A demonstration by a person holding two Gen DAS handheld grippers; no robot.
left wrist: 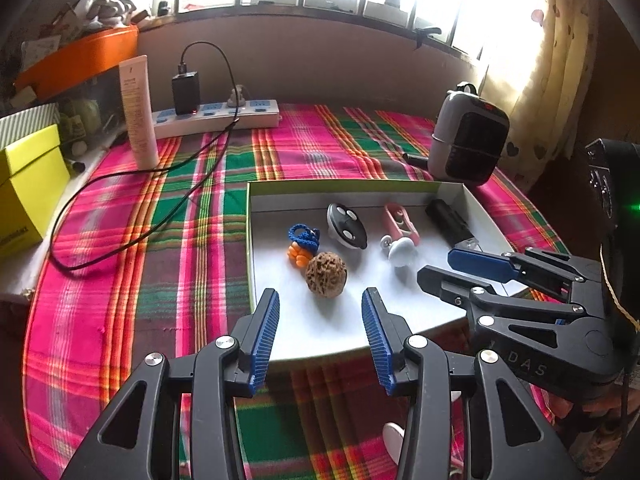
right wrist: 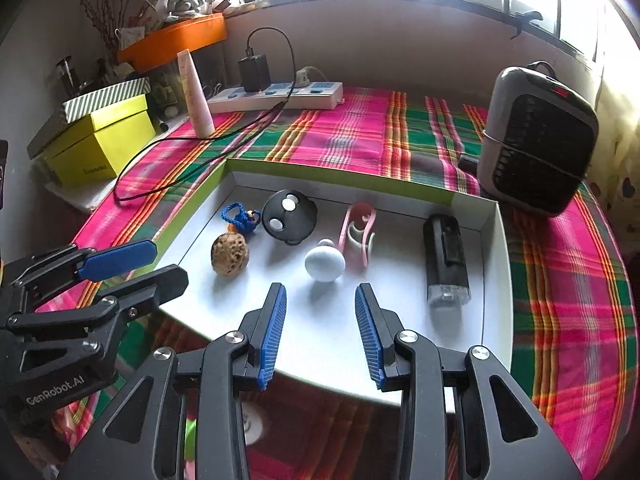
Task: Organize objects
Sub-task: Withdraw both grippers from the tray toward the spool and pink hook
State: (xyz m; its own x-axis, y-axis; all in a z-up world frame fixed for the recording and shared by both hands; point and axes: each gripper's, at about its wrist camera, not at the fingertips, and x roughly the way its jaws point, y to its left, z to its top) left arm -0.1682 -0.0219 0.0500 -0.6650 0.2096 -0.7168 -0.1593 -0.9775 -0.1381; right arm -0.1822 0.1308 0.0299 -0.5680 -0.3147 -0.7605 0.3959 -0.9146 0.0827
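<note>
Objects for sorting lie inside a shallow white box (right wrist: 496, 280) on the plaid-covered surface (left wrist: 160, 240). Nearest, left gripper (left wrist: 320, 300) and right gripper (right wrist: 320, 294) hover part-open, holding nothing. Beyond: walnut (left wrist: 326, 275), white knob (right wrist: 325, 265), black flashlight (right wrist: 446, 258), round remote (right wrist: 290, 216).

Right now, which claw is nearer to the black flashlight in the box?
Right. The right claw hovers open over the box's near edge, just left of the black flashlight. The left claw hovers open further left, near the walnut.
</note>
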